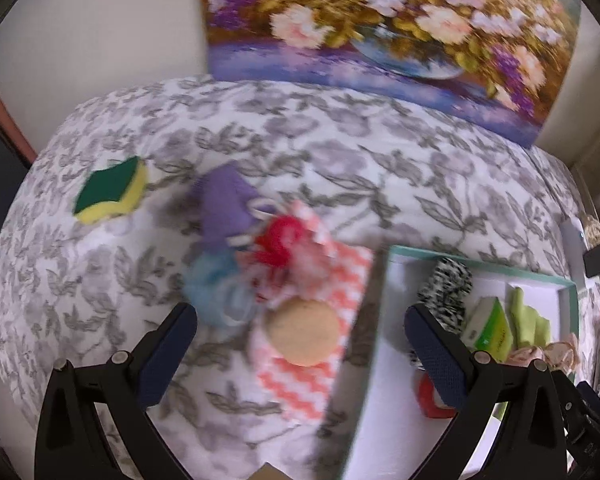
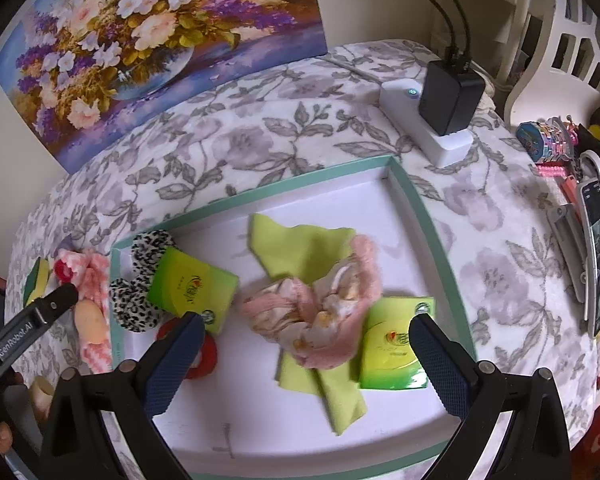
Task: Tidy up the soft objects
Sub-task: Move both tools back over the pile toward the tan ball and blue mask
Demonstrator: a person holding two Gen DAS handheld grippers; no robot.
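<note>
My left gripper (image 1: 300, 354) is open over the flowered tablecloth, with a round beige puff (image 1: 304, 332) on a pink chevron cloth (image 1: 300, 384) between its fingers, untouched. Beyond these lie a red scrunchie (image 1: 278, 240), a purple cloth (image 1: 226, 208), a blue mesh pouf (image 1: 210, 284) and a green-and-yellow sponge (image 1: 112, 192). My right gripper (image 2: 306, 344) is open above the teal-rimmed white tray (image 2: 420, 208). A crumpled pink floral cloth (image 2: 320, 312) lies there on a lime cloth (image 2: 300, 248), clear of the pads. Two green tissue packs (image 2: 192, 284) and spotted scrunchies (image 2: 134, 304) share the tray.
A flower painting (image 2: 152, 40) leans on the wall behind the table. A white power strip with a black adapter (image 2: 448, 100) sits beyond the tray. A phone (image 2: 598, 248) and small clutter line the right edge, next to a white chair (image 2: 572, 44). The tray's left rim (image 1: 380, 300) stands beside the chevron cloth.
</note>
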